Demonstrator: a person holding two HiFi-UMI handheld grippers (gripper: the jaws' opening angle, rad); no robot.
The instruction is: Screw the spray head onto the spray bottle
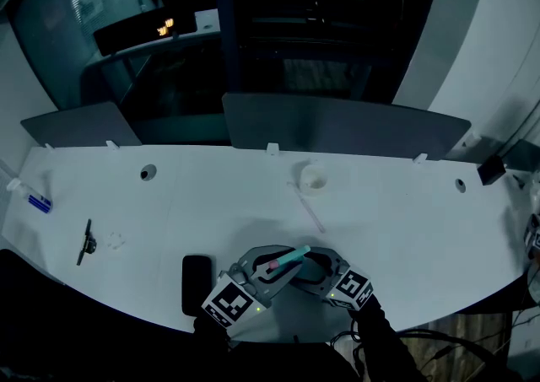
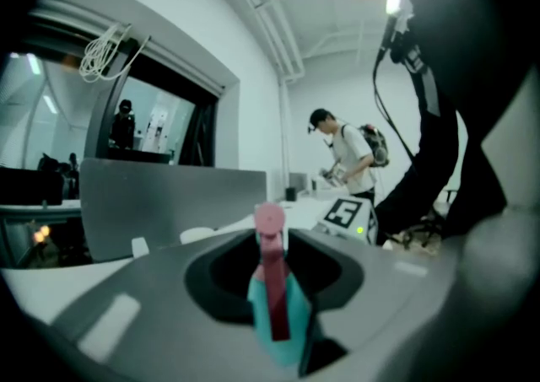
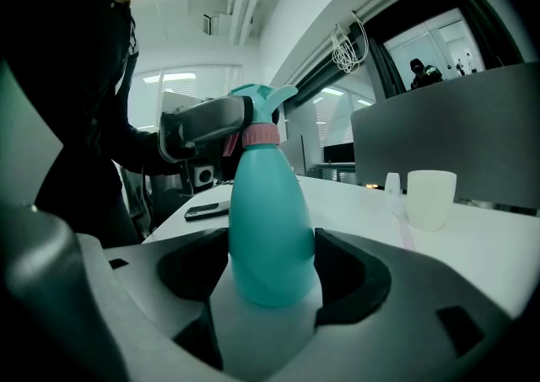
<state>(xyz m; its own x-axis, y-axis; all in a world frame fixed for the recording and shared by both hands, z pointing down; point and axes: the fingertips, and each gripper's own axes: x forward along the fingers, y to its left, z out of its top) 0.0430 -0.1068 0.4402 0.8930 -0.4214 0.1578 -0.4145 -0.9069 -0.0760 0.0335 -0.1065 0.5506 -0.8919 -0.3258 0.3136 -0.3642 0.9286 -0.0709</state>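
- Right tool (image 3: 272, 283): jaws closed on the lower body of the teal spray bottle (image 3: 266, 203), one pad on either side; bottle base sunk between the pads, neck pointing away from the tool.
- Left tool (image 2: 272, 247): jaws clamped on the teal spray head (image 2: 278, 313), pink part facing along the jaws; reaching the bottle top from the opposite side.
- Spray head: seated on the bottle neck, pink collar (image 3: 260, 136) at the joint; tightness of thread not discernible.
- Both tools: facing each other in the head view, bottle spanning the gap between them, over the front edge of the counter (image 1: 405, 220).
- Black phone (image 1: 197, 284): flat on the counter, just beside the left tool.
- Thin clear tube (image 1: 310, 212): lying on the counter beyond the tools.
- White cup (image 1: 313, 178): upright, near the tube's far end.
- Small black object (image 1: 86, 241): well apart, to the left.
- Grey partition panel (image 1: 337, 123): along the counter's back edge.
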